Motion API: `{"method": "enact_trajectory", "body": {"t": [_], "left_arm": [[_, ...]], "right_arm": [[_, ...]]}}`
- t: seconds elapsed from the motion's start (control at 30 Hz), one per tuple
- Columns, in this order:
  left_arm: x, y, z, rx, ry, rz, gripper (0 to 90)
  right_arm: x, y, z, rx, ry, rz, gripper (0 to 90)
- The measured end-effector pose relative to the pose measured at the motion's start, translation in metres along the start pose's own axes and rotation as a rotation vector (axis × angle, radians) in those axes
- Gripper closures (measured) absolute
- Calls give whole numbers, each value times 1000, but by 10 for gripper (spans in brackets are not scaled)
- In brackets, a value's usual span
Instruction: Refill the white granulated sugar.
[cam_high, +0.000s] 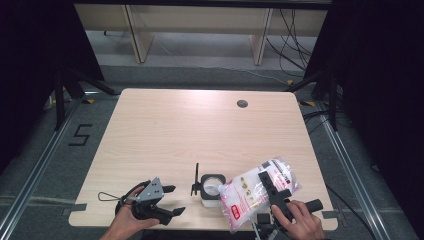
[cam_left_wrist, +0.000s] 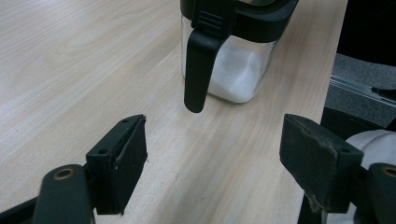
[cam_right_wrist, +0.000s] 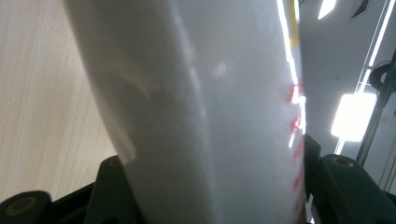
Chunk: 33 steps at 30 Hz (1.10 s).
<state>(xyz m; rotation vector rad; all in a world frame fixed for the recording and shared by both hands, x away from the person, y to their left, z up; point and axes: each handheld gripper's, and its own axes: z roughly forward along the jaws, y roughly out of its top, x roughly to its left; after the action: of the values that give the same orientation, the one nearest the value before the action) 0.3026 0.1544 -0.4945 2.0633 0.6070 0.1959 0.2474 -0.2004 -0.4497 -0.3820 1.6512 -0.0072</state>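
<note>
Pinching a clear, white-filled, red-printed bag (cam_high: 257, 192), the right gripper (cam_high: 274, 192) holds it tilted.

The counter (cam_high: 165, 130) is a pale wood-grain top with rounded corners, and most of its surface lies bare. A round dark cable hole (cam_high: 242, 104) sits near its far edge, toward the far right corner. Grey floor (cam_high: 50, 165) surrounds it, with the number 5 (cam_high: 80, 134) marked in black tape beyond the left edge. Metal rails (cam_high: 350, 165) run along the floor on both sides. Past the far edge stand pale wooden furniture legs (cam_high: 137, 35), and loose black cables (cam_high: 292, 40) trail across the floor at the far right. Black curtains (cam_high: 30, 50) hang on either side.
</note>
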Motion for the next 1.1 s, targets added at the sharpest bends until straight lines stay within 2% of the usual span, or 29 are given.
{"method": "enact_trajectory", "body": {"t": [0.1,0.13,0.23,0.3,0.4,0.43,0.47,0.53,0.67,0.7,0.73,0.8,0.83,0.87,0.9,0.93,0.97,1.07,1.1], "left_arm": [[1,0,0,2,3,5,228],[1,0,0,2,2,5,228],[0,0,0,-5,-1,-4,228],[0,0,0,1,1,-1,228],[0,0,0,0,1,-2,228],[1,0,0,4,6,6,228],[1,0,0,10,7,9,228],[0,0,1,-2,4,1,228],[1,0,0,8,10,10,228],[1,0,0,6,10,10,228],[0,0,1,-8,1,-2,228],[1,0,0,9,10,11,228],[1,0,0,9,10,11,228],[1,0,0,7,10,10,228],[1,0,0,8,8,12,228],[0,0,1,-4,1,-2,228],[1,0,0,6,4,7,228],[0,0,1,-2,1,-2,228],[0,0,0,-1,2,3,228]], "right_arm": [[1,-1,0,-7,-13,23,465],[0,-1,1,-10,-11,-4,465],[-1,-1,0,-8,-6,-4,465],[2,-1,0,8,-5,30,465],[0,-2,-1,5,-4,2,465],[1,-2,-1,-1,-18,14,465],[1,-1,-2,20,-6,35,465],[2,-1,-2,25,0,37,465],[1,-2,-2,24,-5,20,465],[0,-2,-2,23,-5,-10,465],[-1,-2,-2,14,-11,-16,465],[-2,-2,-1,4,-16,-14,465],[2,-2,-2,25,-15,28,465],[1,-2,-1,14,-16,2,465],[2,-2,-2,21,-18,17,465],[1,-1,-2,18,-10,1,465],[-1,-1,-1,-2,-25,-19,465],[-2,-1,-1,3,-25,-33,465],[3,-1,-3,25,-21,34,465]]}}
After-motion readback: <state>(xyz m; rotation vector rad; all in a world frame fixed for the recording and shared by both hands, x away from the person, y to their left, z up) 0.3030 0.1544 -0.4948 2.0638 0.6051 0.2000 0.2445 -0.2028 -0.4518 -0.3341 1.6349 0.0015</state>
